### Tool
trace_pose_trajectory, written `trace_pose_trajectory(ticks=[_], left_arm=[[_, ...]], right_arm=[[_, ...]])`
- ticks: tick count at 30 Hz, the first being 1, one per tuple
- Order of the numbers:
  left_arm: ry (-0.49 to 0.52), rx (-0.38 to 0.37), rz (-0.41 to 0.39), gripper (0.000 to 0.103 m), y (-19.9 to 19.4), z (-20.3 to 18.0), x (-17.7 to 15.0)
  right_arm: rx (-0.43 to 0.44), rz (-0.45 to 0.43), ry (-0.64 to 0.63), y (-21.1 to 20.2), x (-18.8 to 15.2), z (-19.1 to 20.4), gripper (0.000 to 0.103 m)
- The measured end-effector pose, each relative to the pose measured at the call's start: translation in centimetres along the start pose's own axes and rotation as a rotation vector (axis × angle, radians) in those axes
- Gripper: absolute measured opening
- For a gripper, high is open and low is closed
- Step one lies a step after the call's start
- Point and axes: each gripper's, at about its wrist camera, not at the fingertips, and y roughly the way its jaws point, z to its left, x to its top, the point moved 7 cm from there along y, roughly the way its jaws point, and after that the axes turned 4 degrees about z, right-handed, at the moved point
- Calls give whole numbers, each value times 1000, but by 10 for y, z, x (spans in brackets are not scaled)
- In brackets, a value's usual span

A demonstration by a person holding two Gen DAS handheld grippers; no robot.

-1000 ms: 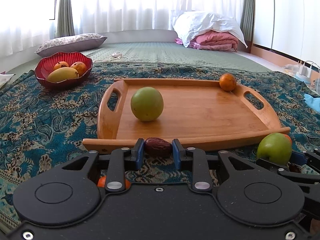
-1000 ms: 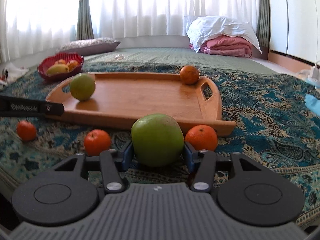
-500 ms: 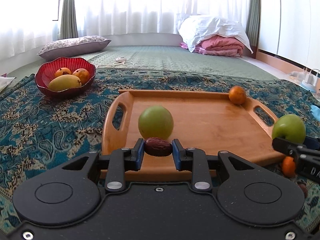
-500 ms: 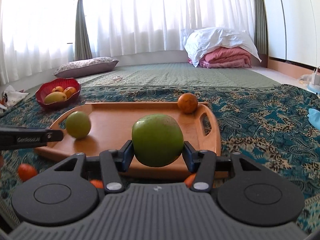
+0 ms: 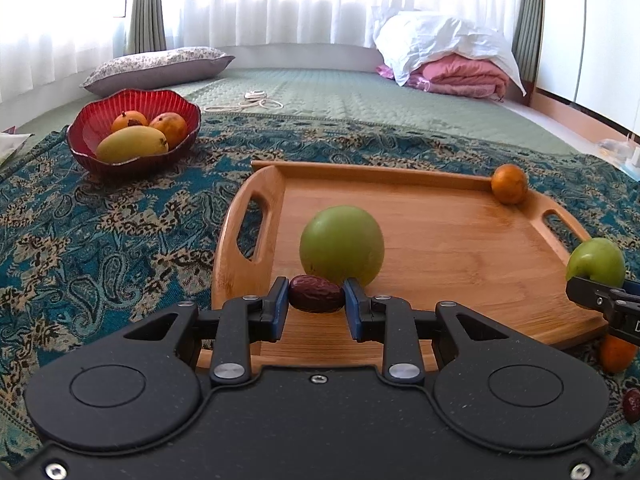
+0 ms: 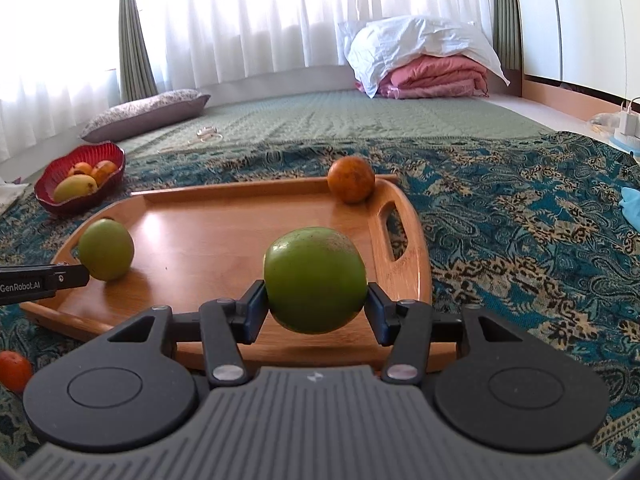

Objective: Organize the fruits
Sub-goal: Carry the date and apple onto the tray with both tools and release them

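My left gripper (image 5: 316, 300) is shut on a dark red date (image 5: 317, 299), held over the near left part of the wooden tray (image 5: 460, 248). Just beyond it a green apple (image 5: 341, 246) rests on the tray, and an orange (image 5: 509, 183) sits in the far right corner. My right gripper (image 6: 315, 306) is shut on a second green apple (image 6: 315, 280), hanging over the tray's (image 6: 224, 236) near right part. That gripper and its apple (image 5: 596, 262) also show at the right edge of the left wrist view.
A red bowl (image 5: 100, 136) with a mango and two orange fruits stands on the patterned blue cloth (image 5: 120, 224), left of the tray. Loose oranges (image 6: 14, 370) (image 5: 616, 354) and another date (image 5: 633, 400) lie on the cloth near the tray's front. Pillows and folded bedding lie far behind.
Both grippers moved forward from in front of the tray to over its near part, each still holding its fruit. The right one also rose a little.
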Motion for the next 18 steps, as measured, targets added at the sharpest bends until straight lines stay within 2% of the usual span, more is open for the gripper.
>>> trace_pose_trajectory(ticks=[18], left_arm=[[8,18,31,28,19,1,-7]], right_arm=[[-12,44,5,11,-5,1,55]])
